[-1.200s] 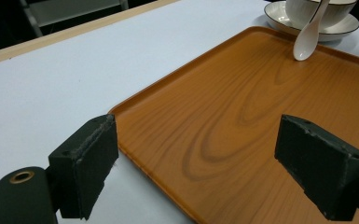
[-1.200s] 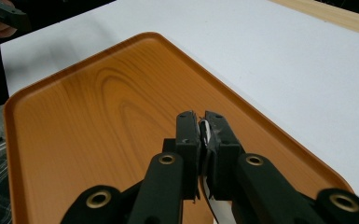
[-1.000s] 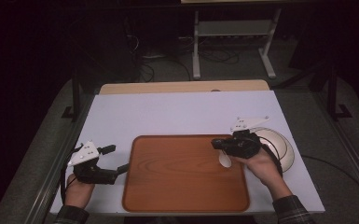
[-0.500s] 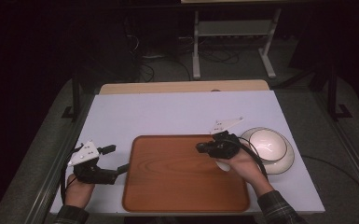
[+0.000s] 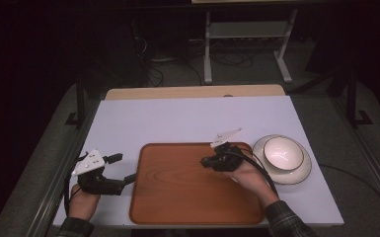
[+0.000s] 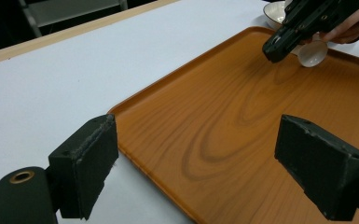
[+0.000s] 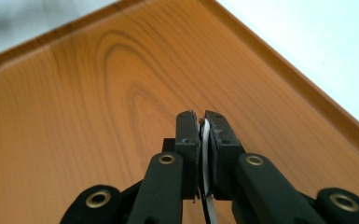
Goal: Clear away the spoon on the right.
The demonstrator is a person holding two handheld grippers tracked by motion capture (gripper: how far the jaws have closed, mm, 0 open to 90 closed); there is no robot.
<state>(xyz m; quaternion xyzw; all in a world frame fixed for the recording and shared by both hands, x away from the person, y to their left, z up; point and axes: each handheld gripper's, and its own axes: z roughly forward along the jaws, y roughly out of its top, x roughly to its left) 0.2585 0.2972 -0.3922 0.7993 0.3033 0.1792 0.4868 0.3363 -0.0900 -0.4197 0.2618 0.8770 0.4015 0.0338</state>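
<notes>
While over tray (image 5: 177,192), right gripper (image 7: 202,122) clamping spoon (image 6: 311,53).

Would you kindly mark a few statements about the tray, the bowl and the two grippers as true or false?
1. The right gripper is shut on a white spoon over the wooden tray. True.
2. The left gripper grips the tray's edge. False: its jaws stand open, holding nothing.
3. The white bowl sits on a plate right of the tray. True.
4. The bowl stands on the tray. False: it is on the table.
</notes>
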